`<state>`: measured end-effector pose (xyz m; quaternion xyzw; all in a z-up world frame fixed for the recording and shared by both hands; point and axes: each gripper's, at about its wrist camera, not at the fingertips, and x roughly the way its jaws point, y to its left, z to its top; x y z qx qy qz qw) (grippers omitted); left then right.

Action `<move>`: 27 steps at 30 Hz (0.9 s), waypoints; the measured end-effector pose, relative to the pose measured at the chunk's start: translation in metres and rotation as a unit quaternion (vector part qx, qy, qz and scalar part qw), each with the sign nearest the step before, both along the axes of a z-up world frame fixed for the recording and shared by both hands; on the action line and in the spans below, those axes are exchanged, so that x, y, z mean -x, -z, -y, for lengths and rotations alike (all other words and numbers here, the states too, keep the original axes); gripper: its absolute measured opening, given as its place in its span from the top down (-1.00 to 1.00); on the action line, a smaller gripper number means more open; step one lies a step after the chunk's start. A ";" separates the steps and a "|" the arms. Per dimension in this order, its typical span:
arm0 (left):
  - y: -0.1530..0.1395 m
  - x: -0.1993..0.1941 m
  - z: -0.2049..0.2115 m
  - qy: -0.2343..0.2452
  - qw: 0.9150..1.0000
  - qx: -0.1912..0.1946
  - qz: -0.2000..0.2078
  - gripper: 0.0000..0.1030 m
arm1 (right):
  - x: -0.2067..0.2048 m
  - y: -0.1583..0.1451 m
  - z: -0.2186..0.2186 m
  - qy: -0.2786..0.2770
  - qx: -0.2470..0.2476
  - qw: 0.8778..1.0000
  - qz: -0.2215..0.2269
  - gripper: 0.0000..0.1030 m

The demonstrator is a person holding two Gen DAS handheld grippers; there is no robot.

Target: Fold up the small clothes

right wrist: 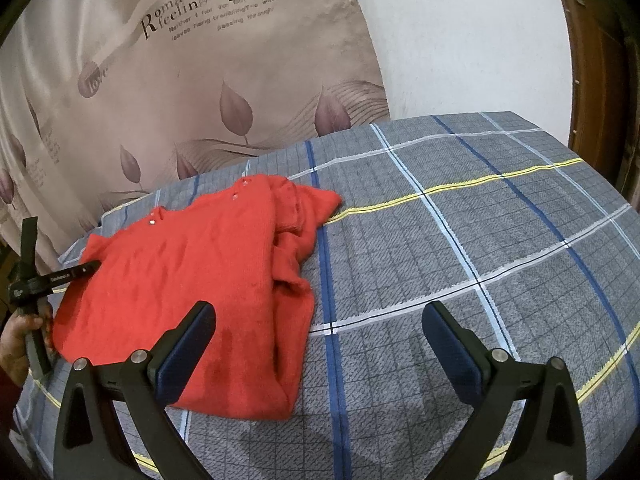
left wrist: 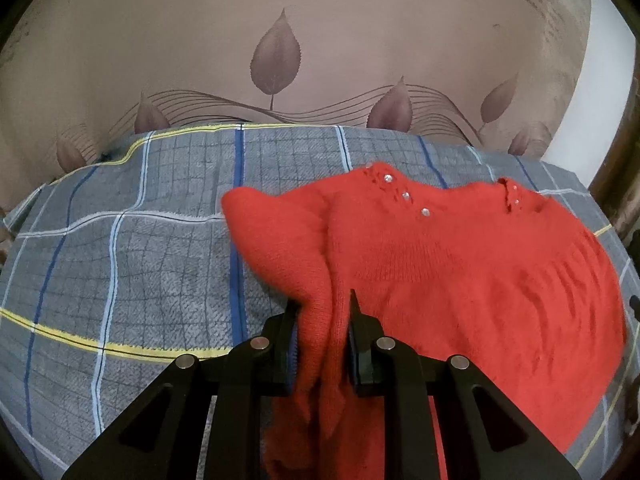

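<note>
One red knitted sweater [left wrist: 460, 264] on plaid blanket [left wrist: 140, 260], sleeve side pinched by left gripper [left wrist: 322, 320].
Best carried flat across (no bunching); right gripper [right wrist: 320, 332] spread wide, empty.

A home, most likely a bedroom. A grey plaid bedsheet [right wrist: 460, 240] with blue, white and yellow lines covers what appears to be a bed beneath the hand-held gripper. Ahead of it hangs a satin curtain [right wrist: 180, 80] printed with leaves and English script, beside a white wall [right wrist: 460, 40] and a wooden door frame [right wrist: 596, 80].
</note>
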<state>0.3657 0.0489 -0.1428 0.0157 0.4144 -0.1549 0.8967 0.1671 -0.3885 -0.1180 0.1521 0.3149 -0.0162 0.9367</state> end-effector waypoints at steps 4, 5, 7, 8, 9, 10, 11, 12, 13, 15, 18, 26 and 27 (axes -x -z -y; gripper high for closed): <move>0.001 0.000 0.000 0.000 1.000 0.000 -0.001 0.63 | 0.001 0.000 0.000 0.000 -0.001 1.000 0.000 -1.00; 0.001 0.000 0.001 0.000 1.000 -0.001 -0.002 0.63 | 0.001 0.000 0.000 0.000 0.000 1.000 -0.001 -1.00; 0.000 0.000 0.001 0.000 1.000 -0.002 -0.003 0.63 | 0.001 0.000 0.001 0.000 -0.001 1.000 0.000 -1.00; 0.000 0.000 0.001 0.000 1.000 -0.002 -0.003 0.63 | 0.000 -0.001 0.000 0.000 -0.002 1.000 0.001 -1.00; 0.000 0.000 0.001 0.000 1.000 -0.003 -0.003 0.63 | 0.001 -0.001 0.000 0.001 -0.003 1.000 0.002 -1.00; -0.001 0.000 0.001 0.000 1.000 -0.002 -0.004 0.64 | 0.001 -0.001 0.000 0.001 -0.004 1.000 0.003 -1.00; -0.001 0.000 0.001 -0.001 1.000 -0.002 -0.004 0.64 | 0.002 -0.001 0.000 0.002 -0.005 1.000 0.005 -1.00; -0.002 0.000 0.001 0.000 1.000 -0.001 -0.005 0.64 | 0.004 -0.001 -0.001 0.003 -0.006 1.000 0.007 -1.00; -0.002 0.000 0.000 0.000 1.000 0.001 -0.007 0.64 | 0.004 -0.002 0.000 0.003 -0.008 1.000 0.009 -1.00; -0.004 0.000 -0.001 0.000 1.000 0.001 -0.008 0.64 | 0.004 -0.002 0.000 0.003 -0.010 1.000 0.010 -1.00; -0.007 0.002 0.001 0.002 1.000 -0.008 -0.007 0.65 | 0.004 -0.001 -0.001 0.002 -0.011 1.000 0.010 -1.00; -0.021 0.004 0.008 0.006 1.000 -0.024 -0.004 0.65 | 0.007 -0.001 0.001 0.002 -0.018 1.000 0.017 -1.00; -0.023 0.005 0.010 0.006 1.000 -0.025 -0.004 0.65 | 0.007 -0.002 0.001 0.002 -0.019 1.000 0.018 -1.00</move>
